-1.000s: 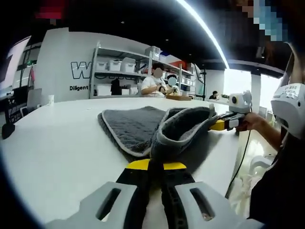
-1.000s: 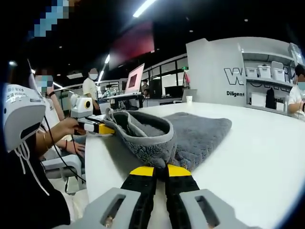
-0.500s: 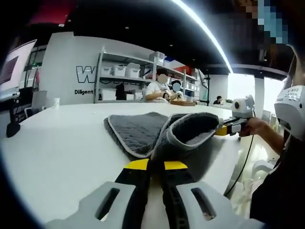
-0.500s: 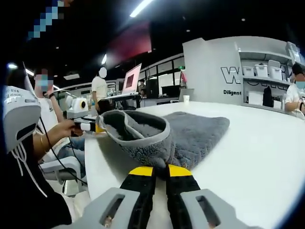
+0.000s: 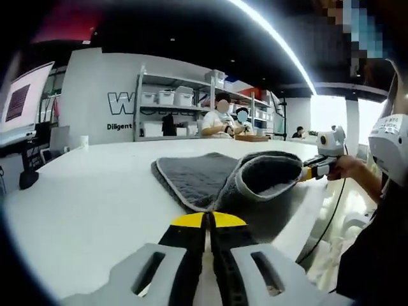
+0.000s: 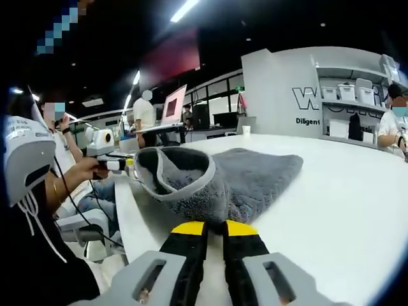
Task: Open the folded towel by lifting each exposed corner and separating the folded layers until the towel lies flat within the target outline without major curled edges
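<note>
You've got both grippers pinched on the same grey towel (image 5: 210, 182), one at each end of the near edge, and that's why the top layer is ballooning up into a tube; the left gripper (image 5: 208, 220) has its yellow tips squeezed together on the hem at about 6 o'clock in the left gripper view, and the right gripper (image 6: 215, 227) is clamped the same way on its corner at 6 o'clock in the right gripper view; holding two corners at once looks like the sensible way to peel the folded layer off the one under it without it flopping back

The towel sits on the white table (image 5: 83, 197), close to the edge on your side; the lower layer lies flat and runs away toward 12 o'clock, toward the shelving (image 5: 191, 108); the lifted fold's long axis runs between your two hands, roughly 9 to 3 across the left gripper view, with its open mouth facing the camera; I can't spot any target outline on the table, so can't say how it lines up; my guess is the layer isn't flipped over yet
</note>
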Available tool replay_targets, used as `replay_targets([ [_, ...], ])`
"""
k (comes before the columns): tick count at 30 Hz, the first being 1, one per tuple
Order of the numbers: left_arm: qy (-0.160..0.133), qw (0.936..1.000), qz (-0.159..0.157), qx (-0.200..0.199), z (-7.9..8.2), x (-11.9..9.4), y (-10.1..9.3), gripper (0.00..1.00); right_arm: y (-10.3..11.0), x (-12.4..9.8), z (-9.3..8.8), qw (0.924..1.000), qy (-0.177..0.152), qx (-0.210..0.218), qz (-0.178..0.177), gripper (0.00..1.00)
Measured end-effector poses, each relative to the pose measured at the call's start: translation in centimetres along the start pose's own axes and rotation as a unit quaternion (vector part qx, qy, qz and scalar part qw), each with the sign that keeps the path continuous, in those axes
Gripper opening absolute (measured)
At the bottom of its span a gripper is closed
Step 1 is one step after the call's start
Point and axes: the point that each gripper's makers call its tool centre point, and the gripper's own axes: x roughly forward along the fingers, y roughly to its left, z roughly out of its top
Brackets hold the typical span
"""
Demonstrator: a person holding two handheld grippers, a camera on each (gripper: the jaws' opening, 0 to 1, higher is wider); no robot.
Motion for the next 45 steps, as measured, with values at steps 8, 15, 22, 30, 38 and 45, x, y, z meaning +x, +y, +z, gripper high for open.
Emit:
replay_targets([
  [8,-0.013,0.9998,0.014,-0.009,0.6,-0.9,0.8,0.0,-0.4,-0.9,0.4,0.9999,-0.01,0.002,-0.013,0.02],
  [15,-0.018,0.9996,0.019,-0.006,1.0,-1.0,1.0,0.0,-1.5,-1.8,1.0,0.9992,-0.023,0.001,-0.034,0.0],
  [22,-0.022,0.9993,0.029,-0.003,1.2,-1.1,1.3,0.03,-2.8,-2.5,1.8,0.9979,-0.033,-0.004,-0.056,0.01],
  [30,-0.031,0.9976,0.062,0.002,1.5,-1.5,2.7,0.13,-3.6,-2.7,2.2,0.9968,-0.04,-0.009,-0.068,0.05],
  [38,-0.038,0.9963,0.077,-0.009,1.7,-1.3,3.4,0.26,-4.3,-2.9,3.0,0.9949,-0.053,-0.013,-0.085,0.14],
  [45,-0.045,0.9958,0.064,-0.047,2.0,-0.9,2.9,0.37,-4.9,-2.7,3.2,0.994,-0.05,-0.022,-0.095,0.26],
])
